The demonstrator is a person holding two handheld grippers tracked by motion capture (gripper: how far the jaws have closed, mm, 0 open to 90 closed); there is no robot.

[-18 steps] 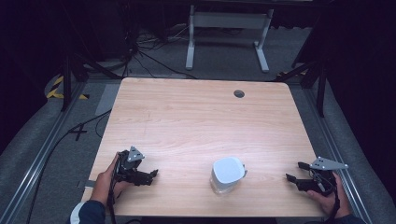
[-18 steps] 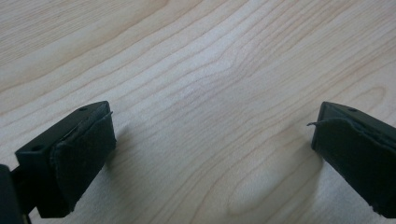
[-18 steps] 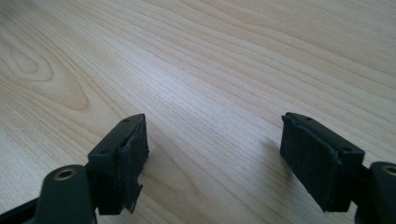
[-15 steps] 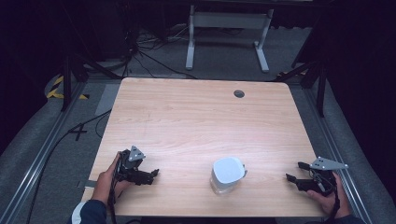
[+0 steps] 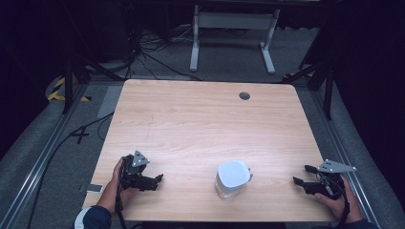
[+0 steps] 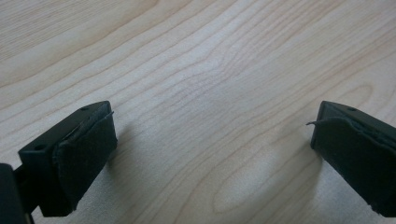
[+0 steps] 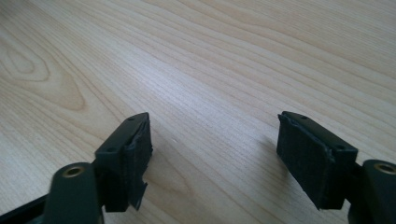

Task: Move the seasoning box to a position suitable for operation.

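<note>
so, cup: a white cup point(image 5: 233, 178) sits on the table point(image 5: 205, 124) near the front edge, between the two tools and touching neither.
left tool: the left tool point(image 5: 154, 180) rests low by the front-left corner, jaws spread wide, nothing between them but bare wood point(image 6: 210, 140).
right tool: the right tool point(image 5: 301, 175) lies near the right edge, jaws likewise apart and empty point(image 7: 212, 154).
risk, tipping: the cup looks light; a jaw that meets its side first would likely push it over or slide it.
risk, edge: it stands close to the front edge, so a shove toward the person could send it off.
risk, grip: smooth rounded wall, pinched off-centre, may squirt out.
</note>
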